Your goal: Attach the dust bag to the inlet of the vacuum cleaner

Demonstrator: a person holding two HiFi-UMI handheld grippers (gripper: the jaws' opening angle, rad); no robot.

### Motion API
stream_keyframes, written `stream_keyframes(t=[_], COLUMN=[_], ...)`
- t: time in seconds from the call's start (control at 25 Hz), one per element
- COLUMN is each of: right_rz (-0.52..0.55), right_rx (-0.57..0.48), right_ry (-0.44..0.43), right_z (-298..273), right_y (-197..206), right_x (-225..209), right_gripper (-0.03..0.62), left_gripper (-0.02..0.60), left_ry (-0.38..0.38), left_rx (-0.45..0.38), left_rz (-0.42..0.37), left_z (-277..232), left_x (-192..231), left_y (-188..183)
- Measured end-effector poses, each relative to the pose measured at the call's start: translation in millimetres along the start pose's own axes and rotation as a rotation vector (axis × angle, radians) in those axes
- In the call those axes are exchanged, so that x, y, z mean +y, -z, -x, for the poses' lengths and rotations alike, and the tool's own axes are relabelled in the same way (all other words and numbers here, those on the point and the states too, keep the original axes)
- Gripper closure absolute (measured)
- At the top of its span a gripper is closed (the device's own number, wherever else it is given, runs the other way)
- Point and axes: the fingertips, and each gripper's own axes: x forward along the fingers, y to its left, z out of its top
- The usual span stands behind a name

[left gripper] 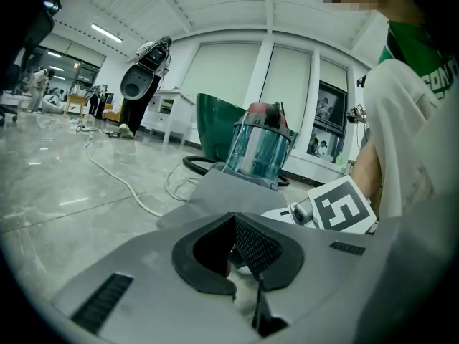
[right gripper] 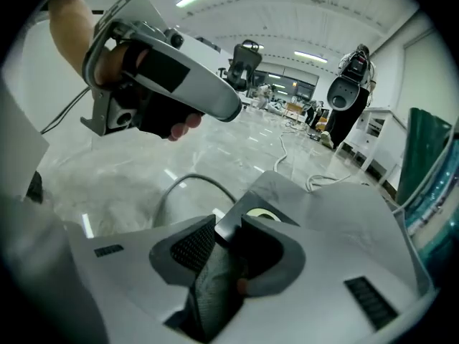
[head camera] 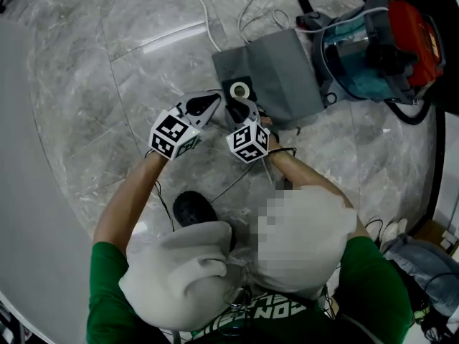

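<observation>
Head view: flat grey cloth dust bag (head camera: 283,67), stiff black collar (head camera: 240,90), white-ringed hole; left gripper (left gripper: 233,228) clenched, right gripper (right gripper: 228,229) released astride collar's corner.

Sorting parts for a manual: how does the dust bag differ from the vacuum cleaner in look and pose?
The dust bag is flat and plain grey; the vacuum cleaner is bulky, see-through teal with a red top. The dust bag lies spread out; the vacuum cleaner stands upright beyond it. The dust bag bears a dark collar with a pale ring; the vacuum cleaner shows none. Both rest on the marble floor.
</observation>
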Motion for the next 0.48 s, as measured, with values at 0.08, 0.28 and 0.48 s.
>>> stream_keyframes(t=[0.08,0.28,0.48], right_rz=[-0.018,-0.084,-0.172], right_rx=[-0.005,-0.080,-0.118], right_ry=[0.029,0.085,0.136], right_z=[2,23,42], right_y=[-4,-20,-19], right_x=[-4,-22,-50], right_gripper=[0.485,0.496,0.510], left_gripper=[0.580,0.580,0.580], left_ry=[0.001,-0.003,0.016], left_rx=[-0.001,-0.003,0.016], left_rz=[0.001,0.014,0.016], left_z=[0,-7,-33], left_x=[0,2,-1], left_y=[-1,-2,-3])
